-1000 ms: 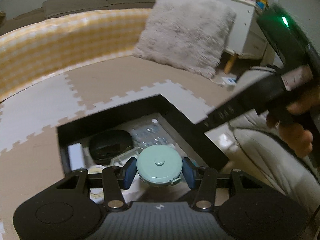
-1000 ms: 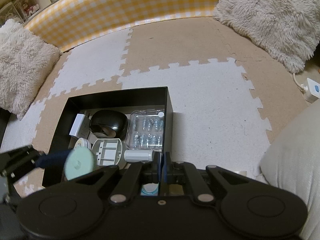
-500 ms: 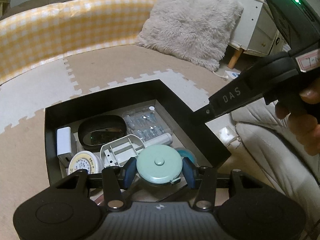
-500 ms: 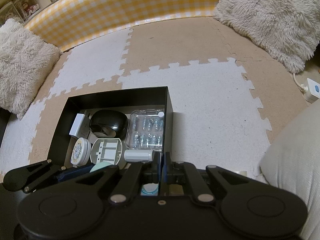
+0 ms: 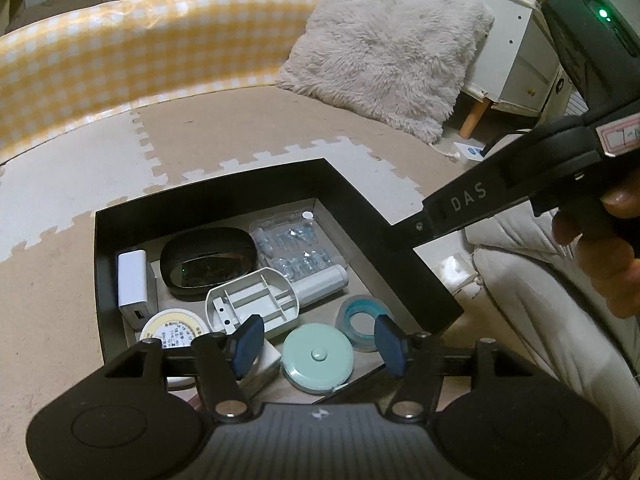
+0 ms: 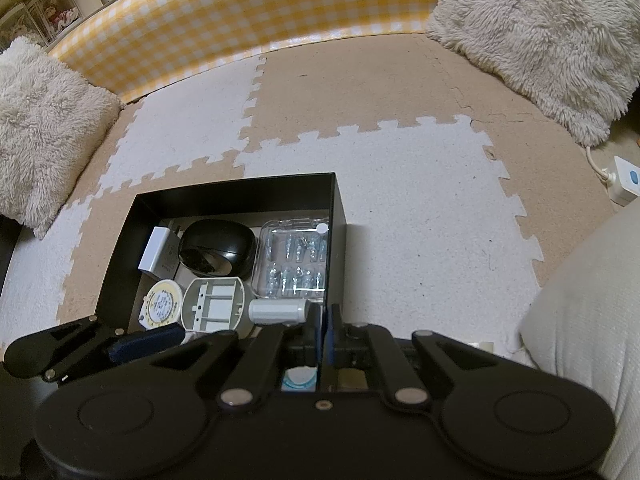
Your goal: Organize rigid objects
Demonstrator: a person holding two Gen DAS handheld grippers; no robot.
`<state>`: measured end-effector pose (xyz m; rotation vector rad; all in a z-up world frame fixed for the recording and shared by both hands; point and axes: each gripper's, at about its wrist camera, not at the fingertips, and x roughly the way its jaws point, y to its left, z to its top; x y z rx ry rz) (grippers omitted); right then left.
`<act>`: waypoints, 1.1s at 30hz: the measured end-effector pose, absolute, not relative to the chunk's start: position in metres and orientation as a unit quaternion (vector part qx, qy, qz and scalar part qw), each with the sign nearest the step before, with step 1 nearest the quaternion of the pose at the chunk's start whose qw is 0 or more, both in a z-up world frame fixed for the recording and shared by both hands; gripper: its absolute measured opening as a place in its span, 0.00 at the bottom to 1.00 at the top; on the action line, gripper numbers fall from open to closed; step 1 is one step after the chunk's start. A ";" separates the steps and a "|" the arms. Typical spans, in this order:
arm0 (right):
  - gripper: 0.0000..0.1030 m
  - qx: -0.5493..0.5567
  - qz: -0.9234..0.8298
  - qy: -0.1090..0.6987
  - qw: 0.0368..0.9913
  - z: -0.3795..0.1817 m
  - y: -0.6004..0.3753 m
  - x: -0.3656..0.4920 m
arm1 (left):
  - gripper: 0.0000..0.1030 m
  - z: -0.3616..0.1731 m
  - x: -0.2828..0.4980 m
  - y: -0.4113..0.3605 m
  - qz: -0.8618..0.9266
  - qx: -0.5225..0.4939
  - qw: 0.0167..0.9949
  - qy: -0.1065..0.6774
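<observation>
A black open box (image 5: 352, 196) (image 6: 240, 188) sits on the foam floor mat. A mint round tape measure (image 5: 317, 358) lies on its floor near the front, free between the fingers of my open left gripper (image 5: 318, 338). Around it lie a blue tape roll (image 5: 360, 320), a white plastic shell (image 5: 252, 300) (image 6: 214, 306), a yellow-rimmed round tin (image 5: 174, 326) (image 6: 162, 306), a black oval case (image 5: 208, 258) (image 6: 218, 246), a white charger (image 5: 132, 280) (image 6: 154, 250), a clear blister pack (image 5: 296, 246) (image 6: 296, 258) and a white cylinder (image 5: 320, 280) (image 6: 278, 311). My right gripper (image 6: 323, 334) is shut and empty above the box's right wall.
A yellow checked bumper (image 6: 260, 12) rims the mat at the back. Fluffy pillows (image 5: 384, 44) (image 6: 536, 36) (image 6: 44, 120) lie at the back. A white cabinet (image 5: 516, 60) and a power strip (image 6: 624, 178) are to the right, with pale bedding (image 6: 588, 320) beside the box.
My left gripper has opened and let go of the mint tape measure, which now lies on the box floor. The right gripper has stayed shut and still.
</observation>
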<state>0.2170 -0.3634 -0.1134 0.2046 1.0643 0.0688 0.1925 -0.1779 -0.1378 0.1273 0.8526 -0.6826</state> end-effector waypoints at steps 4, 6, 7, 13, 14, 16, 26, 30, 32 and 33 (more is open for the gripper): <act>0.03 0.097 0.033 0.506 0.856 -0.113 -0.364 0.217 | 0.64 -0.138 0.193 -0.178 -0.323 0.060 0.853 0.406; 0.03 0.097 0.032 0.507 0.856 -0.113 -0.363 0.217 | 0.68 -0.137 0.192 -0.178 -0.321 0.060 0.853 0.406; 0.03 0.096 0.032 0.507 0.856 -0.113 -0.363 0.217 | 0.71 -0.135 0.191 -0.178 -0.320 0.060 0.854 0.405; 0.03 0.095 0.027 0.505 0.857 -0.111 -0.362 0.213 | 0.82 -0.126 0.185 -0.172 -0.308 0.058 0.860 0.402; 0.03 0.096 0.027 0.504 0.858 -0.109 -0.362 0.211 | 0.84 -0.124 0.184 -0.170 -0.304 0.058 0.862 0.401; 0.03 0.099 0.023 0.499 0.861 -0.105 -0.363 0.207 | 0.87 -0.119 0.183 -0.165 -0.297 0.057 0.866 0.399; 0.06 0.108 0.013 0.459 0.882 -0.076 -0.359 0.173 | 0.99 -0.087 0.173 -0.128 -0.239 0.033 0.892 0.381; 0.18 0.109 0.004 0.435 0.894 -0.062 -0.357 0.156 | 1.00 -0.075 0.166 -0.111 -0.217 0.016 0.901 0.376; 0.25 0.107 0.000 0.422 0.900 -0.055 -0.354 0.147 | 1.00 -0.069 0.161 -0.103 -0.202 0.013 0.905 0.374; 0.29 0.104 0.000 0.416 0.903 -0.052 -0.352 0.141 | 1.00 -0.065 0.158 -0.099 -0.198 0.014 0.907 0.371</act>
